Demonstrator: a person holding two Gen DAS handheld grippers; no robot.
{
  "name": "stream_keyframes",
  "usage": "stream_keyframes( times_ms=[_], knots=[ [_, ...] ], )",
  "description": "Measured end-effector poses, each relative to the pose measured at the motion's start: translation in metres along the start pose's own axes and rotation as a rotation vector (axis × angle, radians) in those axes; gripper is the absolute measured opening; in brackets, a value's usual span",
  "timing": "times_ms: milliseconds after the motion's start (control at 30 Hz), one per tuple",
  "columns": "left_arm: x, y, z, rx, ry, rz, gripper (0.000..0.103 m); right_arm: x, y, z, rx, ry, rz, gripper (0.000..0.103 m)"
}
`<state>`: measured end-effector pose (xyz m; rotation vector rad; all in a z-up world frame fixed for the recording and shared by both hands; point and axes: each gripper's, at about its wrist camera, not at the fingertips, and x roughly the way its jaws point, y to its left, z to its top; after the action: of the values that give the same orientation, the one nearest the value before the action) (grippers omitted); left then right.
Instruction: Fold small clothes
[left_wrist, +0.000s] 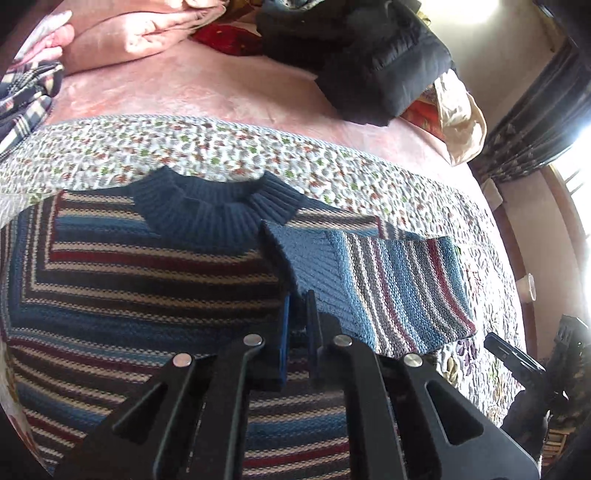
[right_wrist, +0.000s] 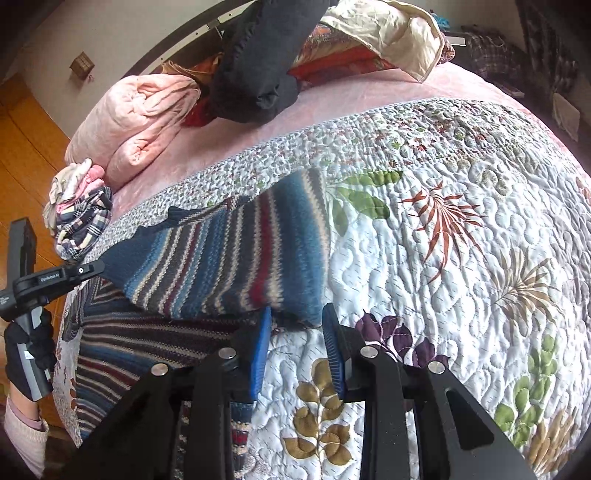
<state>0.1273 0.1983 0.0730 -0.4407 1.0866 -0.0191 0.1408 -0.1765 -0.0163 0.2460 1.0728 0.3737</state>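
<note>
Sleeve (left_wrist: 373, 280) — ahead of narrowed jaws.

The sweater (left_wrist: 129, 266) is striped in navy, blue, cream and dark red, its ribbed collar (left_wrist: 218, 206) plain navy. The quilt (right_wrist: 443, 295) is white with green, rust, purple and tan leaves. At 12 o'clock lies a black jacket (left_wrist: 369, 62); at 10 o'clock a pink blanket (right_wrist: 140, 114) and plaid cloth (right_wrist: 83, 221). Both claws are black with blue pads (right_wrist: 260, 354)
</note>
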Motion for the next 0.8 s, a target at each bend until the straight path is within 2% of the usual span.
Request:
stream_keyframes(
  times_ms=[167,333,433,533,800],
  knots=[
    [-0.023,0.042,0.000,-0.043,-0.033,0.055,0.006,0.017,0.025,0.011,-0.035,0.012,0.037,0.030],
    [-0.030,0.075,0.002,-0.087,-0.037,0.093,0.006,0.050,0.043,0.015,-0.033,0.082,0.074,0.030],
    [-0.021,0.088,0.001,-0.086,-0.014,0.116,0.006,0.067,0.048,0.011,-0.031,0.120,0.061,0.030],
    [-0.005,0.097,-0.004,-0.087,0.019,0.130,0.006,0.077,0.048,0.006,-0.043,0.139,0.011,0.030],
    [0.041,0.122,-0.022,-0.096,0.117,0.193,0.008,0.092,0.044,-0.004,-0.067,0.147,-0.051,0.030]
  ],
)
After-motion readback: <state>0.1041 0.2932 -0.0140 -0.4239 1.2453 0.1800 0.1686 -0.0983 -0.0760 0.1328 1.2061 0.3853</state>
